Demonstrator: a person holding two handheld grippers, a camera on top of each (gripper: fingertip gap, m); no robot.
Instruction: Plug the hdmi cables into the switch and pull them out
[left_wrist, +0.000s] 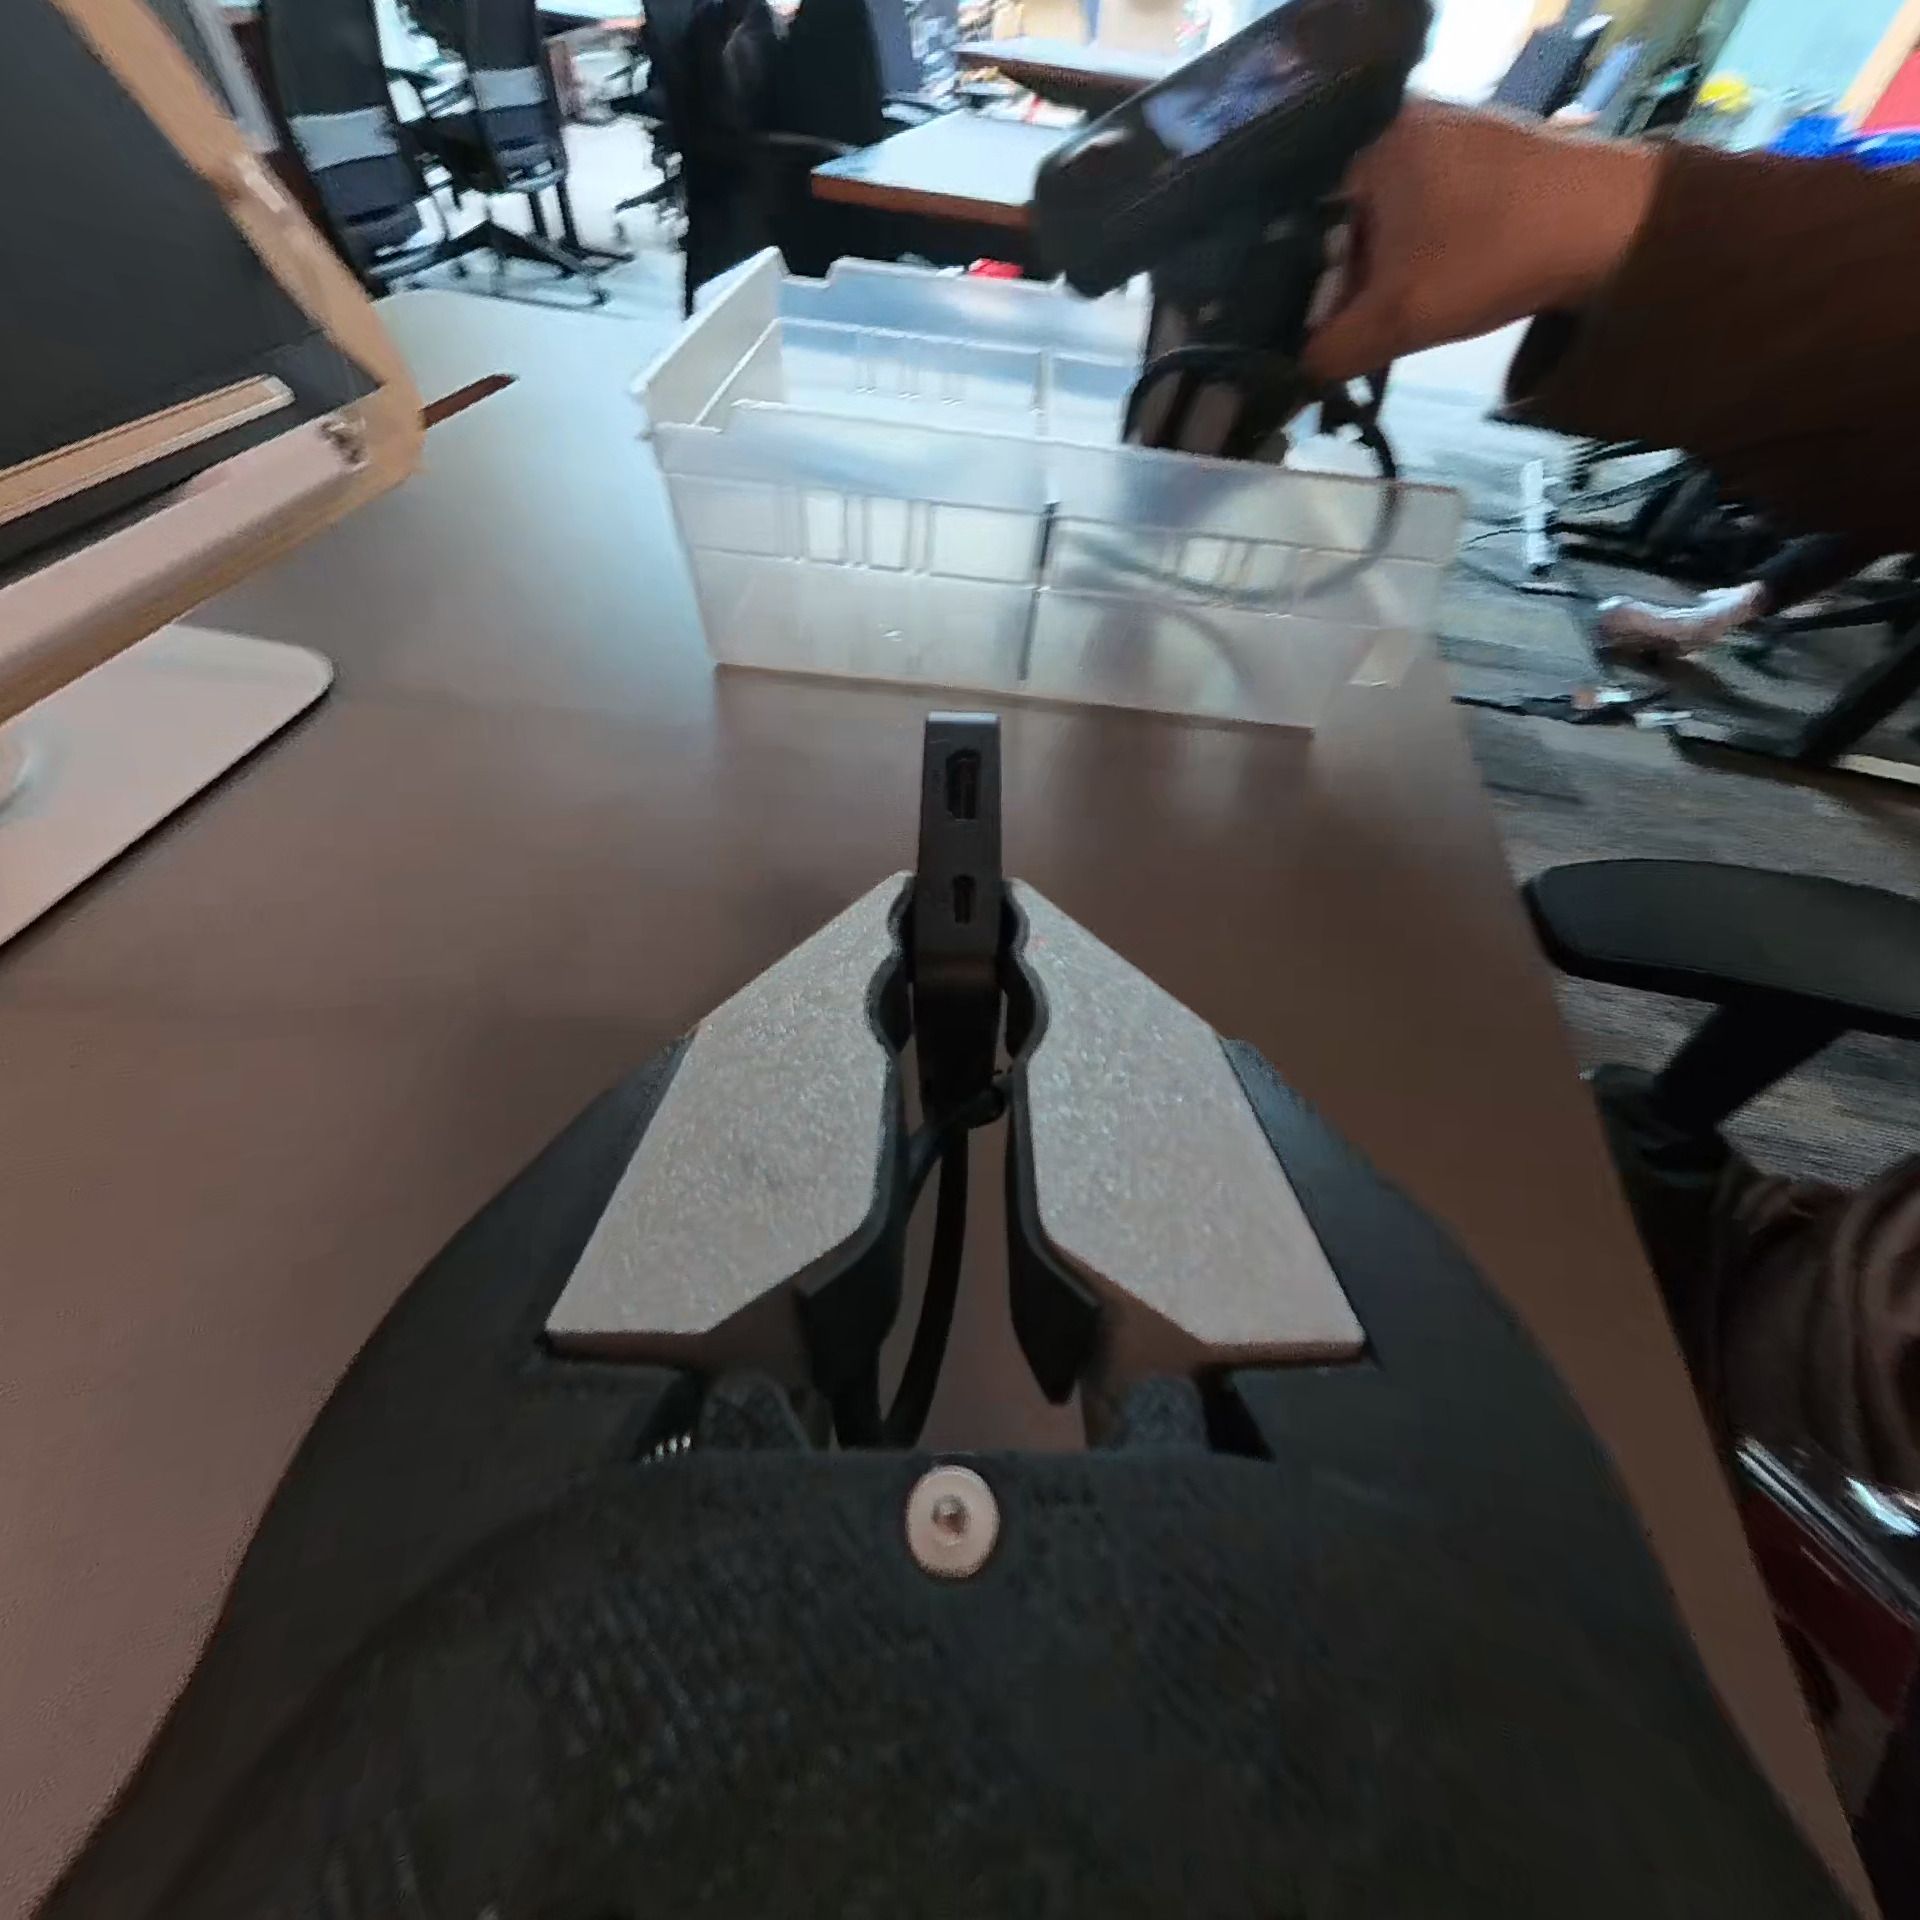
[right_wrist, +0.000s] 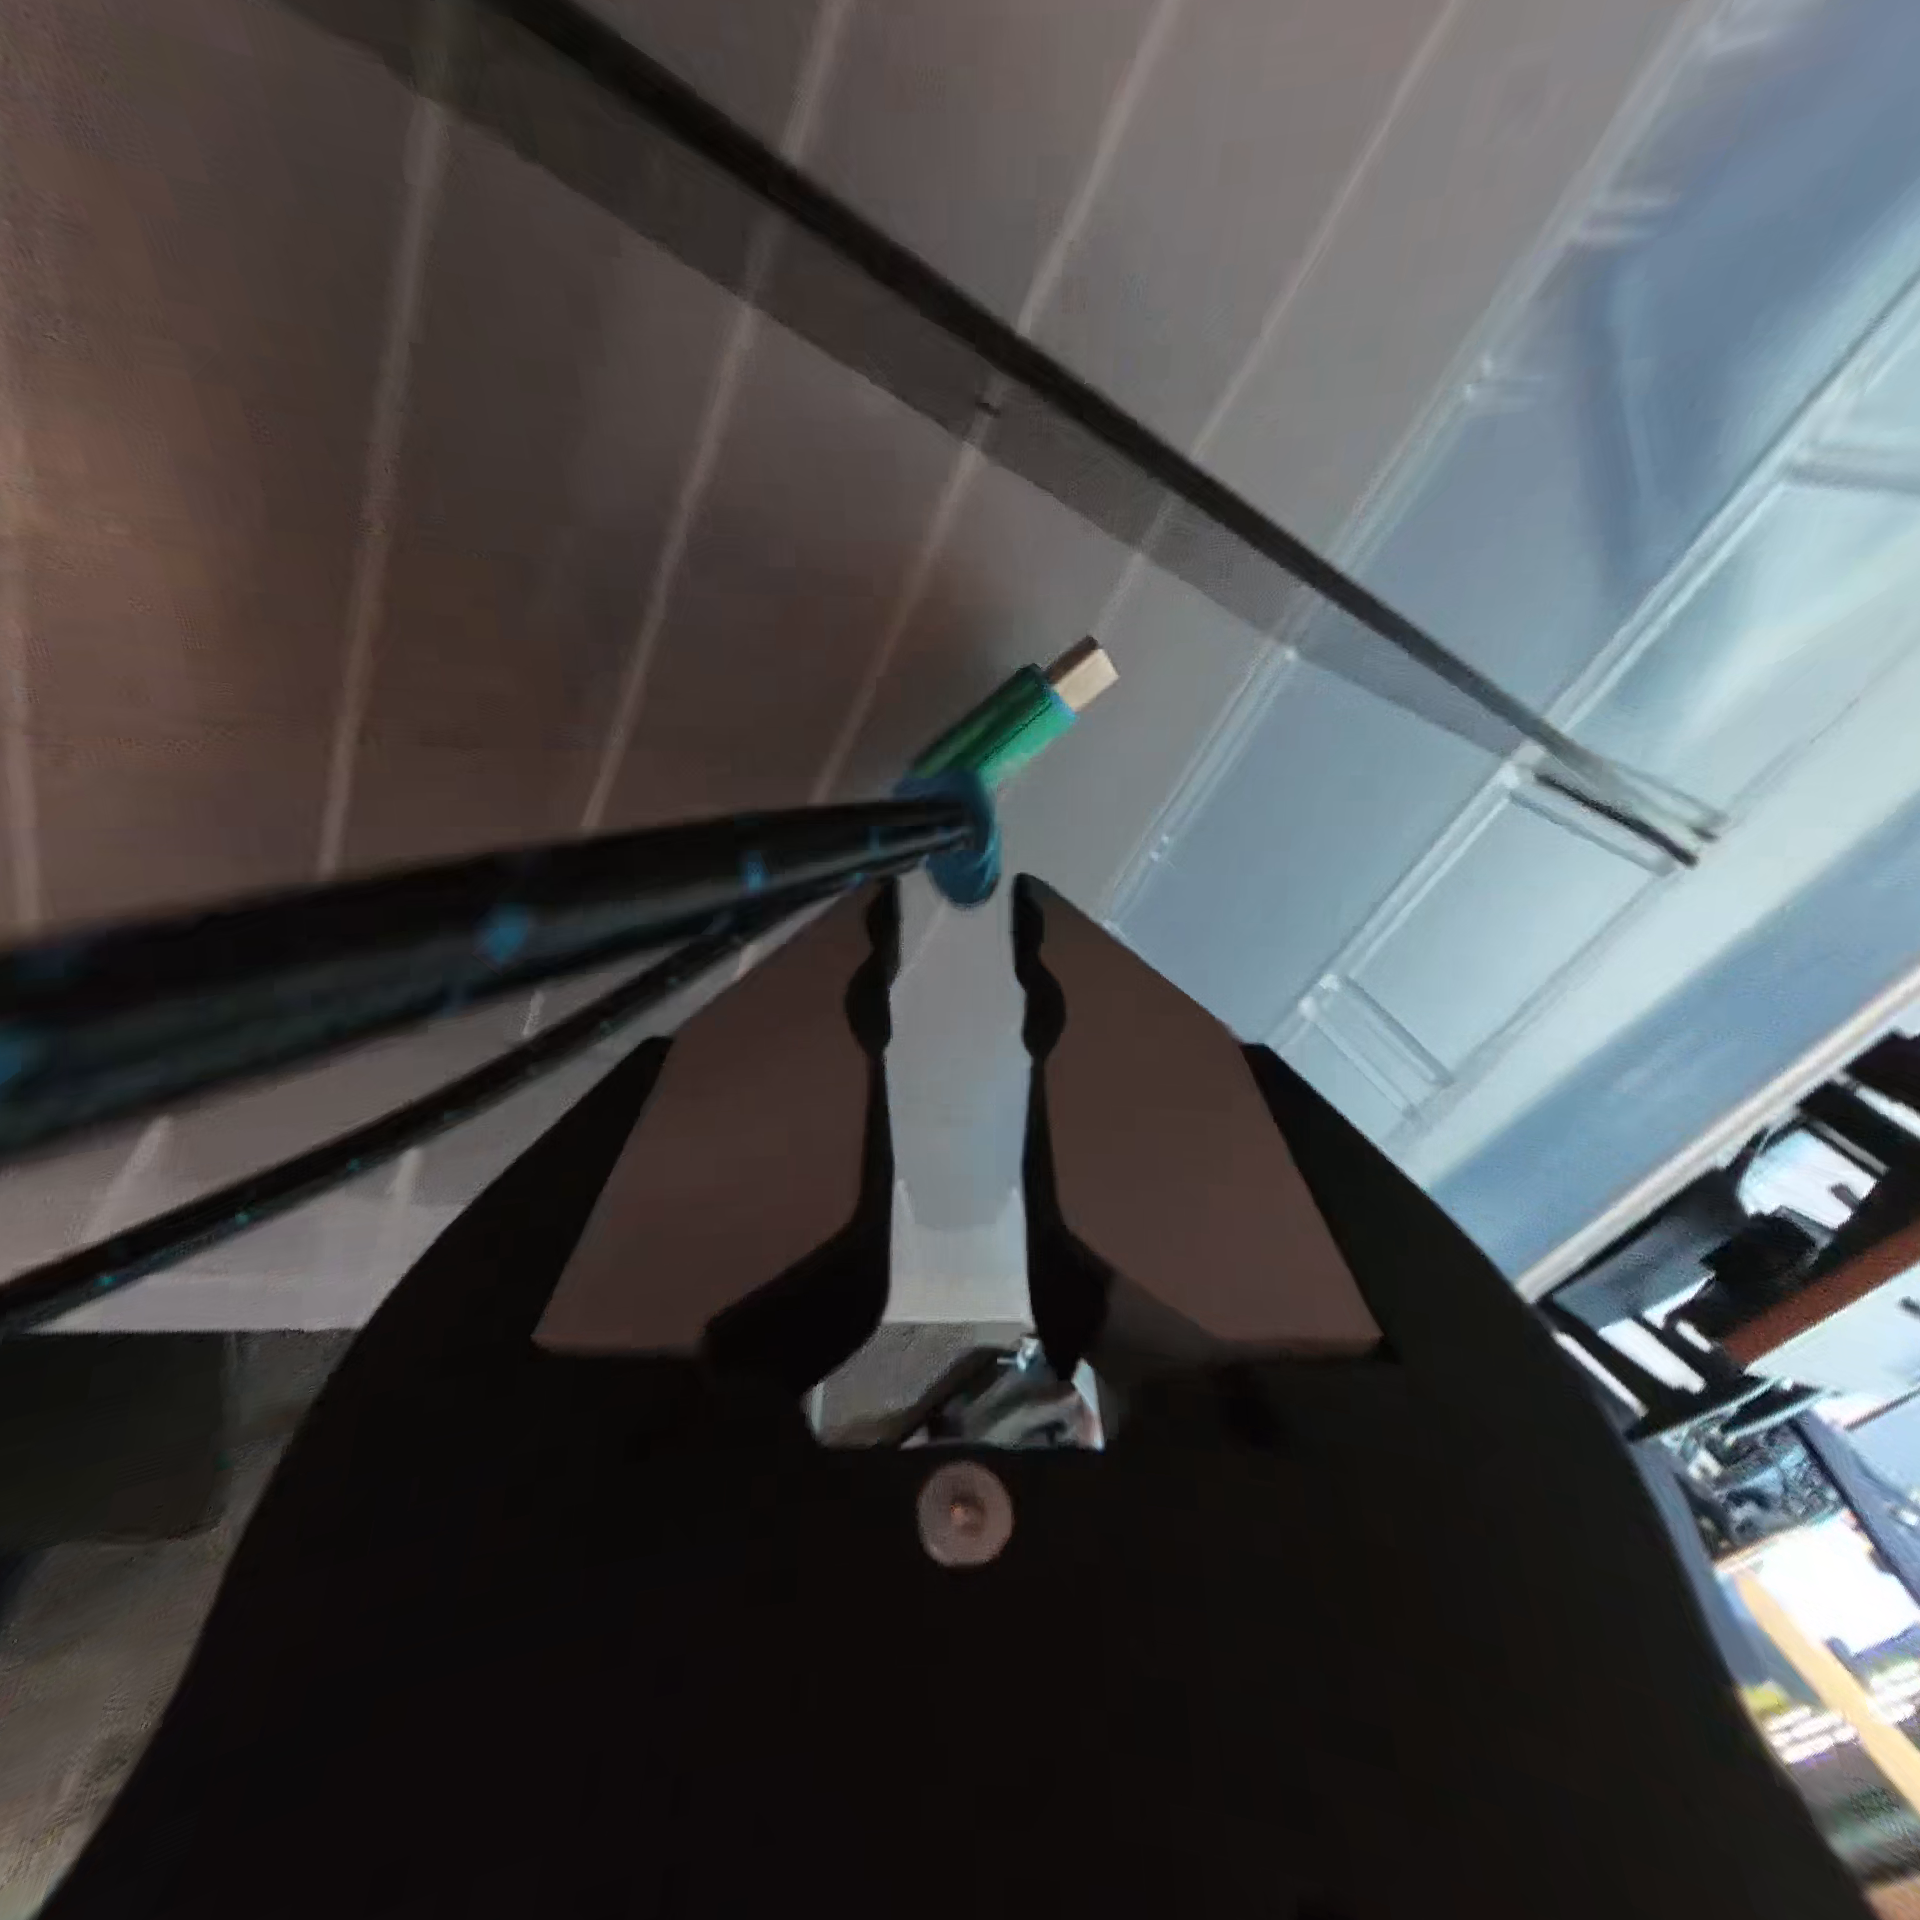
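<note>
In the left wrist view my left gripper (left_wrist: 961, 904) is shut on a small black switch (left_wrist: 961, 800), held upright above the brown table (left_wrist: 468, 987). Its ports face the camera and its own thin black lead hangs down between the fingers. My right gripper (left_wrist: 1205, 416), held by a hand in a brown sleeve, reaches down into the right half of a clear plastic bin (left_wrist: 883, 561). In the right wrist view the right gripper (right_wrist: 953, 904) is open, inside the bin (right_wrist: 1558, 727). A green HDMI plug (right_wrist: 1013, 717) on a black braided cable (right_wrist: 468, 914) lies just past its fingertips, not gripped.
A monitor (left_wrist: 156, 312) on a flat stand (left_wrist: 135, 748) occupies the table's left side. A dark divider (right_wrist: 935, 312) crosses the bin. An office chair armrest (left_wrist: 1714, 935) sits off the table's right edge. Chairs and desks stand in the background.
</note>
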